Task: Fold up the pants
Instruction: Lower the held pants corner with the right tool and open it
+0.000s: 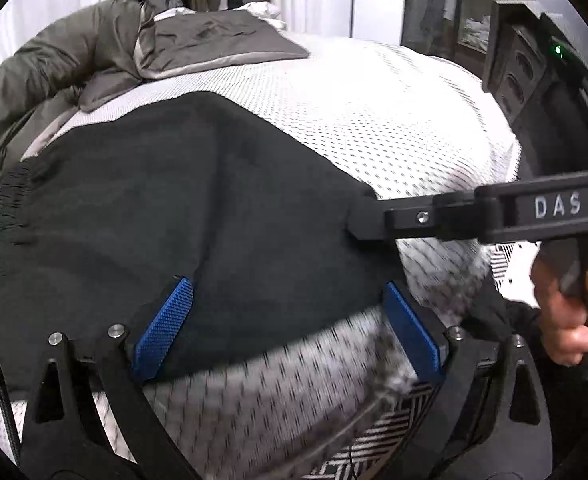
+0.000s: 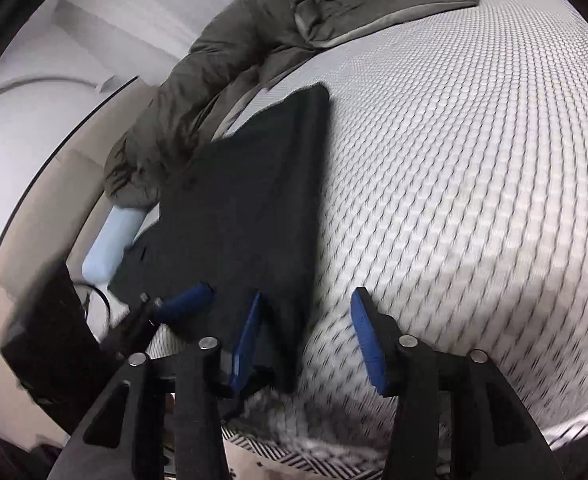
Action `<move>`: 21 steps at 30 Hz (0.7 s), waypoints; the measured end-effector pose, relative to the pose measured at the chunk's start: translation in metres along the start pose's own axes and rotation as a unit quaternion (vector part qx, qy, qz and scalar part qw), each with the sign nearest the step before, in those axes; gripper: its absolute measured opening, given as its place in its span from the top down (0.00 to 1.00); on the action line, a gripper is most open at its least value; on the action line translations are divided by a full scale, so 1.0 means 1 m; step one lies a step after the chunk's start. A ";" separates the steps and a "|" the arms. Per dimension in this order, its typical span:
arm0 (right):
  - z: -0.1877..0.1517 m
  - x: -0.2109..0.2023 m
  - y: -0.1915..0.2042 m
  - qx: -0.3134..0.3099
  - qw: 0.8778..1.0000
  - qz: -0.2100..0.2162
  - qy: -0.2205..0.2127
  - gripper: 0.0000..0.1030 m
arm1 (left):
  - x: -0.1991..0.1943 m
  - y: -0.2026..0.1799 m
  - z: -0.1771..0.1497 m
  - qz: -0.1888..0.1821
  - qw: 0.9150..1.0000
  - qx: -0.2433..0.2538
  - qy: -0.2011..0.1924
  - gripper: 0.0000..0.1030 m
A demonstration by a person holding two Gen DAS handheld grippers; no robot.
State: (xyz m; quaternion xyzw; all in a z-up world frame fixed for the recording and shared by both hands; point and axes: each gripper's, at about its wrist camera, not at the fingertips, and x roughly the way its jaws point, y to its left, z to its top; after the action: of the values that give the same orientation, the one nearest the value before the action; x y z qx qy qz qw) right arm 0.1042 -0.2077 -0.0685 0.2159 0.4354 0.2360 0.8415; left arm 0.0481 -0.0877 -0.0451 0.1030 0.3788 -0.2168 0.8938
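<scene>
Pants (image 1: pixel 181 216): black, folded flat on your white mattress (image 1: pixel 394 112), beside the grey duvet (image 1: pixel 53 76).
Left gripper (image 1: pixel 289 328): your jaws wide apart, straddling the near hem, holding nothing.
Right gripper (image 2: pixel 308 344): jaws apart, empty, left pad (image 2: pixel 245 344) touching the pants' corner.

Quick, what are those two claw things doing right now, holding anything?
Left gripper: open, its fingers straddling the edge of the black pants, nothing clamped.
Right gripper: open, one finger against the pants' corner, nothing clamped.
</scene>
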 end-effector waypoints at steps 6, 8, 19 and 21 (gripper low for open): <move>-0.003 -0.011 -0.003 0.017 0.999 0.023 -0.013 0.52 | -0.053 0.042 -0.018 0.001 0.999 -0.040 -0.030 0.08; 0.005 0.001 -0.005 0.030 0.999 0.037 -0.007 0.52 | -0.070 0.074 -0.025 0.019 0.995 -0.084 -0.039 0.08; 0.049 -0.002 -0.027 0.032 0.998 -0.021 -0.040 0.88 | -0.124 0.222 -0.098 0.117 0.951 -0.285 -0.037 0.08; 0.048 -0.006 -0.033 0.046 0.997 -0.047 -0.028 0.80 | -0.127 0.229 -0.104 0.108 0.948 -0.296 -0.043 0.08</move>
State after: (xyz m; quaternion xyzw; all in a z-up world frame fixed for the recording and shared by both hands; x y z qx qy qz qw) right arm 0.1480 -0.2453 -0.0584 0.2401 0.4316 0.1703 0.8527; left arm 0.0106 0.1905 -0.0204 -0.1350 0.3739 -0.0011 0.9176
